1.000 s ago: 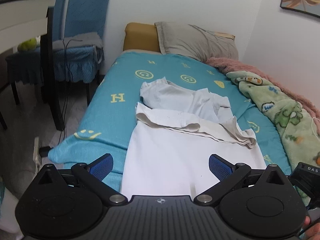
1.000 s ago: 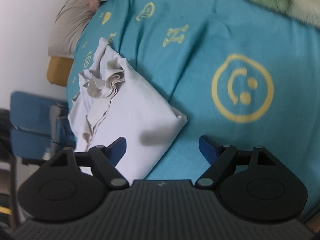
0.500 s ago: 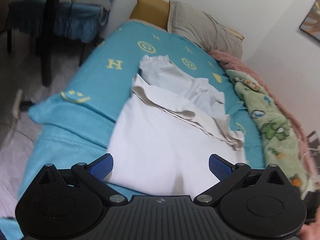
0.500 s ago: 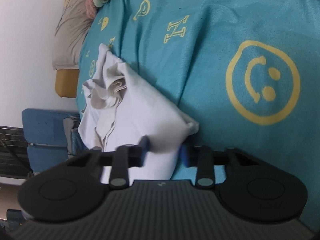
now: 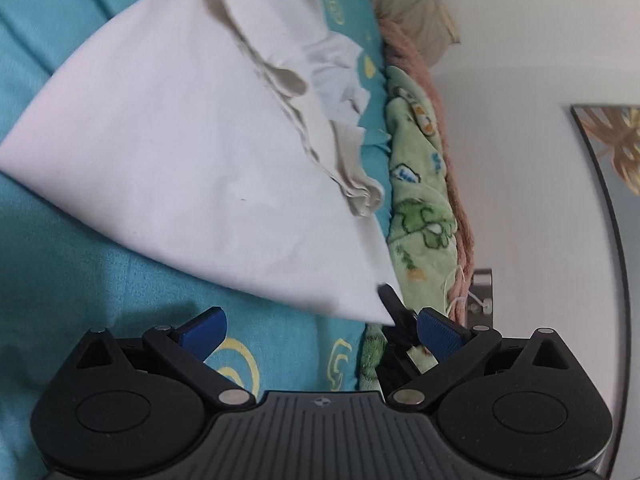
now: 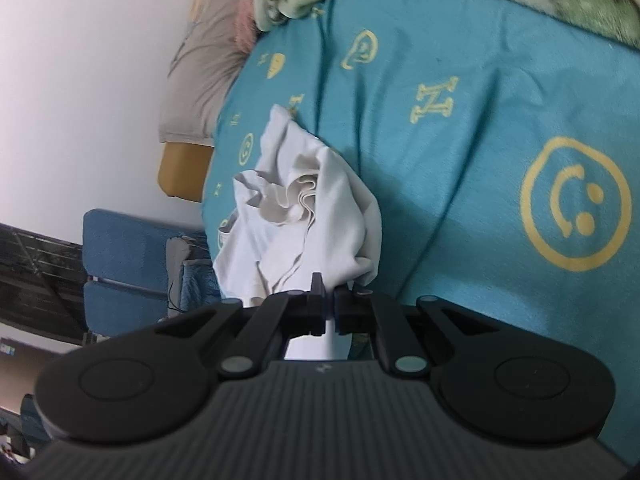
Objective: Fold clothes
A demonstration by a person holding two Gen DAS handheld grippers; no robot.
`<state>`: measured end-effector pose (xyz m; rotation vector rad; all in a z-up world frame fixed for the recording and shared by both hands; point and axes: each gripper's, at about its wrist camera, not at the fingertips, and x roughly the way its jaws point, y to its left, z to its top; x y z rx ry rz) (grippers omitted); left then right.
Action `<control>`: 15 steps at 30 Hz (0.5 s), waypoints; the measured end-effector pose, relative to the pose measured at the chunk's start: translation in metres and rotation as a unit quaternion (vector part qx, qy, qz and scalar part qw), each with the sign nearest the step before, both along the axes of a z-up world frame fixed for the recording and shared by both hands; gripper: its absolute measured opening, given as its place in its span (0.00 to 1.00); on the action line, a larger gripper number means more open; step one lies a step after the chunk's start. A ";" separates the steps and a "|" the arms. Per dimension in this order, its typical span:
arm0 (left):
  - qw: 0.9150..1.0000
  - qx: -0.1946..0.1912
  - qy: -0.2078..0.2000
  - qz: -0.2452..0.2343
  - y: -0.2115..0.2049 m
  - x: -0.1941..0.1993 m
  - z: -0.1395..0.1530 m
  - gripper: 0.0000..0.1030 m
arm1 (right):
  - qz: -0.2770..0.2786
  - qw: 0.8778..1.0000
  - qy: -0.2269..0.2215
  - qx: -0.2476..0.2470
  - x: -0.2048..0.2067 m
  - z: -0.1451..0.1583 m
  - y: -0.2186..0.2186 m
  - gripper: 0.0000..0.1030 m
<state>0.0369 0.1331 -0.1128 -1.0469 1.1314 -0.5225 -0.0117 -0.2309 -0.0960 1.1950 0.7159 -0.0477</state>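
The right tongs [image 6: 329, 312] are pressed together on a corner of the white garment [image 6: 316, 216], pinching the cloth between their blue pads, with a strip of white fabric running down behind them; from there the garment bunches away across the bed, its beige-edged folds [image 6: 288, 200] crumpled near the middle; the left tongs [image 5: 320, 330] are spread wide, their blue pads [image 5: 204, 326] well apart and holding nothing, hanging just above the teal bedsheet [image 5: 80, 280] near the garment's lower edge; in the left wrist view the white garment [image 5: 192, 152] lies spread as a broad smooth panel on the bed, one corner drawn to a point at the lower right, where a dark tip of the other tongs [image 5: 394, 304] touches it; the crumpled beige hem [image 5: 352, 188] runs along its far side; the teal bedsheet [image 6: 500, 140] carries yellow smiley faces and letters; a green patterned blanket [image 5: 420, 184] lies beside the garment toward the wall, with a grey pillow [image 6: 196, 76] at the head of the bed; a blue chair [image 6: 124, 256] stands off the bed's far side.
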 end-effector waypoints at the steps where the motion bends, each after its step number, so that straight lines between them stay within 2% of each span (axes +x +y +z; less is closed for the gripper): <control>1: 1.000 -0.004 0.008 0.015 0.004 0.002 -0.004 0.99 | 0.000 1.000 -0.004 -0.002 0.000 0.002 0.000 0.06; 6: 0.993 -0.018 0.034 0.108 0.035 0.006 -0.022 0.98 | -0.007 1.000 -0.008 -0.003 0.000 0.004 -0.002 0.06; 7: 0.991 -0.021 0.039 0.127 0.042 0.007 -0.025 0.95 | -0.009 1.000 -0.009 -0.004 0.001 0.005 -0.001 0.06; 11: 0.984 -0.006 0.023 0.175 0.054 0.006 -0.024 0.87 | -0.015 1.000 -0.014 -0.013 -0.002 0.008 -0.003 0.06; 13: 0.982 0.012 0.011 0.186 0.055 0.007 -0.022 0.68 | -0.017 1.000 -0.014 -0.018 -0.002 0.008 -0.003 0.06; 14: 0.981 0.021 0.008 0.190 0.055 0.007 -0.022 0.62 | -0.018 1.000 -0.012 -0.022 -0.003 0.007 -0.002 0.06; 15: 0.980 0.031 0.008 0.194 0.055 0.007 -0.022 0.49 | -0.018 0.999 -0.010 -0.025 -0.002 0.006 -0.002 0.06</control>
